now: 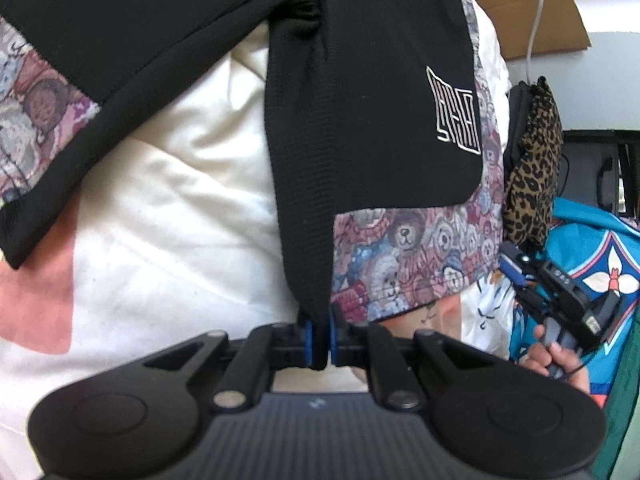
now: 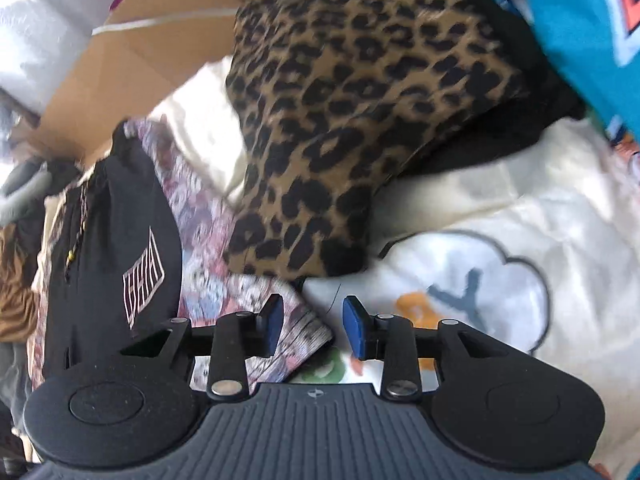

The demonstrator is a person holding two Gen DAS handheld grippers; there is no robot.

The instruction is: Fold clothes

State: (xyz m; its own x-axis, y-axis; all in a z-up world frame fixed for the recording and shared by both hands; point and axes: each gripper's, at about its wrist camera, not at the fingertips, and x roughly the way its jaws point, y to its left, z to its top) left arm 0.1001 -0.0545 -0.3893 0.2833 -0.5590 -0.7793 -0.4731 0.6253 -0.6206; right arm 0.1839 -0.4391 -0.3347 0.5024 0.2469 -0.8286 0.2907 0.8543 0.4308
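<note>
A black garment (image 1: 360, 100) with a white line logo and teddy-bear print panels lies over a cream bedcover (image 1: 168, 208). My left gripper (image 1: 319, 340) is shut on a narrow black strip of this garment, which runs up from the blue pads. In the right wrist view the same black garment (image 2: 116, 240) lies at the left, its bear-print corner (image 2: 280, 320) under the left finger. My right gripper (image 2: 312, 324) is open, hovering over that corner and the cream cover (image 2: 520, 220), with nothing between its fingers.
A folded leopard-print cloth (image 2: 360, 120) sits just beyond my right gripper, on something black. A turquoise garment (image 2: 568, 8) is at the far right. Cardboard (image 2: 132, 64) and a white cable (image 1: 534, 20) lie behind. A hand (image 1: 560, 360) holds the other gripper.
</note>
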